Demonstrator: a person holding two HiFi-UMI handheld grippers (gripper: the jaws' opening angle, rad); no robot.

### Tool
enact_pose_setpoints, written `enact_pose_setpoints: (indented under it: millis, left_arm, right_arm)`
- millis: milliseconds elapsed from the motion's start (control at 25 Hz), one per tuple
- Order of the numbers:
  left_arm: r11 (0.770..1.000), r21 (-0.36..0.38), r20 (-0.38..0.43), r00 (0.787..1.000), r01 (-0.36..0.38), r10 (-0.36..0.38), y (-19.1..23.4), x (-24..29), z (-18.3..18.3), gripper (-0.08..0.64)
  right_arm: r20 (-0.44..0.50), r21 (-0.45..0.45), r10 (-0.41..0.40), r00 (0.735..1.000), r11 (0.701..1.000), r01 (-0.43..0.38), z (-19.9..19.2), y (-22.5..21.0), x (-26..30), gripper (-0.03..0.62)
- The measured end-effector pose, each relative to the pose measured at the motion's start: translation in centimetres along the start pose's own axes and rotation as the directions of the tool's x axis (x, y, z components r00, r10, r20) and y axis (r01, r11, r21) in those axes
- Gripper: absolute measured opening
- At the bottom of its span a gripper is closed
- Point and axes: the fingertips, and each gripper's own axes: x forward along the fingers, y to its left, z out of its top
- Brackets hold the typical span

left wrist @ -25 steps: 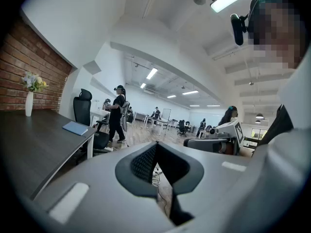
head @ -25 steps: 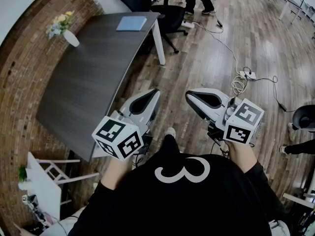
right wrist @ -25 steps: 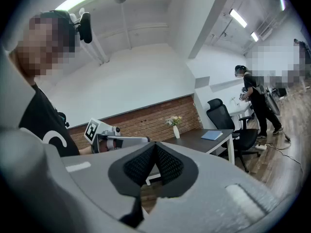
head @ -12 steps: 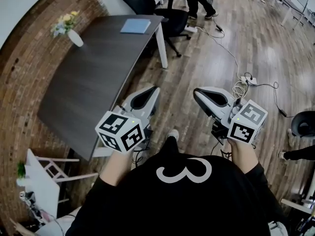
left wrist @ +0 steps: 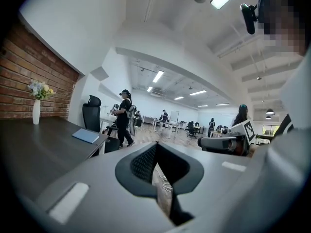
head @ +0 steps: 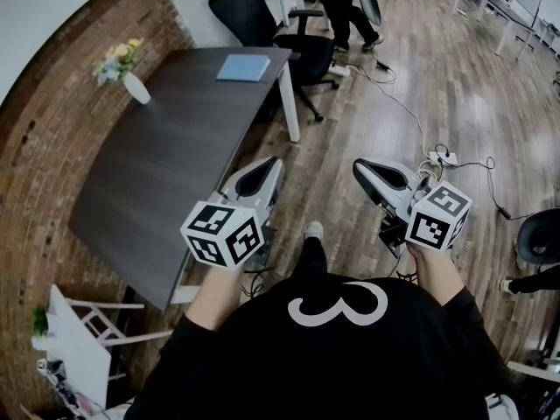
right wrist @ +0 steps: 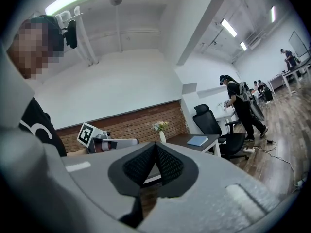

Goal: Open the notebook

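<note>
Closed light-blue notebook [head: 243,68] lies flat on dark table [head: 166,173].

Closed light-blue notebook [head: 243,68] lies flat at the desk's [head: 166,160] far end.

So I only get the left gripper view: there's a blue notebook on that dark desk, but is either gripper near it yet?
Observer: No. The head view shows the left gripper and right gripper in the air beside the desk's near end; the notebook lies at its far end.
Operator: Is the right one holding anything?
Observer: No, its own view shows jaws together, nothing between.
Operator: Any hazards underfoot?
Observer: A white power strip lies right of the right gripper.
</note>
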Motion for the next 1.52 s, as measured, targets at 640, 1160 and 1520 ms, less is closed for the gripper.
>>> enact_pose_setpoints:
  millis: [640, 1160, 1520]
  left_arm:
    - [0.999, -0.032, -0.073, 0.997, -0.026, 0.024, 16.0, 13.4, 0.3, 0.014]
    - [0.991, -0.114, -0.126, 0.99, -0.072, 0.058, 32.4, 29.5, 3.1, 0.014]
    - [0.993, -0.078, -0.13, 0.989, -0.088, 0.077, 35.5, 34.8, 4.3, 0.014]
  right_arm:
    - [-0.058, 0.057, -0.02, 0.998, 0.998, 0.024, 1.7, -15.7, 14.5, 0.002]
    - [-0.147, 0.15, 0.026, 0.989, 0.989, -0.004, 4.2, -31.7, 31.0, 0.002]
    - [-0.157, 0.165, 0.103, 0.982, 0.983, -0.077, 5.3, -37.2, 35.2, 0.002]
